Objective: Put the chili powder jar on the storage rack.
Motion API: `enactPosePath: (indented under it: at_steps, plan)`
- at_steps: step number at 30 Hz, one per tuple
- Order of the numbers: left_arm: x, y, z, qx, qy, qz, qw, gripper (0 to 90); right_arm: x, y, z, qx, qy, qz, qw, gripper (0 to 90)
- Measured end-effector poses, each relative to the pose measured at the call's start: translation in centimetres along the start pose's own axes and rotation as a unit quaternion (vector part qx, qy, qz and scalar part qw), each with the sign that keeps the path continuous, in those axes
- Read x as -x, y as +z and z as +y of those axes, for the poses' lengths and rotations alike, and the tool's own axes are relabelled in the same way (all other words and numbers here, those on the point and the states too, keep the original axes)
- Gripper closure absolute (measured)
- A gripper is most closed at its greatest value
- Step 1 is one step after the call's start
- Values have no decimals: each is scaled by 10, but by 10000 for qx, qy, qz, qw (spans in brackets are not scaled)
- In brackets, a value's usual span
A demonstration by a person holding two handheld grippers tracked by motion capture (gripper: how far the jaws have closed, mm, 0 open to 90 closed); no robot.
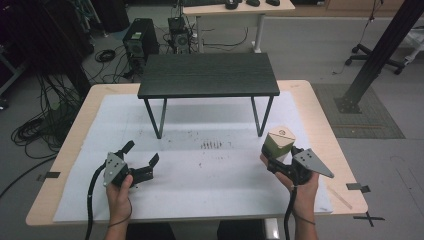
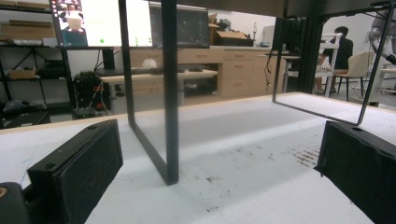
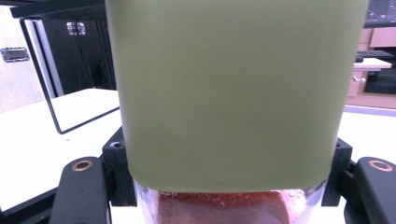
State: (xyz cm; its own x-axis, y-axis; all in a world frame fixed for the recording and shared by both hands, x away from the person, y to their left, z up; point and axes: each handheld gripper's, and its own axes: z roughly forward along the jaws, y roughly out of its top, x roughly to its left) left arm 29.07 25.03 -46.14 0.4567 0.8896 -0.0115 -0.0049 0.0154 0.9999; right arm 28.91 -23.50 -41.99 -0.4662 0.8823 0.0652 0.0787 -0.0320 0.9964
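**Olive-lidded jar held at right, left gripper idle**

Clamped between the right gripper's (image 1: 278, 159) jaws, a clear jar of reddish-brown powder with a tall olive-green square lid (image 3: 233, 88) stands on the white-covered tabletop (image 1: 210, 170). Beyond it stands a small black metal-legged shelf (image 1: 208, 75). With jaws spread and empty, the left gripper (image 1: 142, 154) rests opposite. Likely next: lift and place the jar, keeping it upright.

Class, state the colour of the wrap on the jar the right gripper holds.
Olive green, on the jar; clearest in the right gripper view.
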Motion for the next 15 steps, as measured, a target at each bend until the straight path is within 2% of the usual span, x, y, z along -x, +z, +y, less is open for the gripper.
enactPosePath:
  at_steps: [15]
  plan:
    - [0, 0, 0, 1, -2, 0, 10000, 4, -4, 18, 36, 90, -94, 275, 9995, 299]
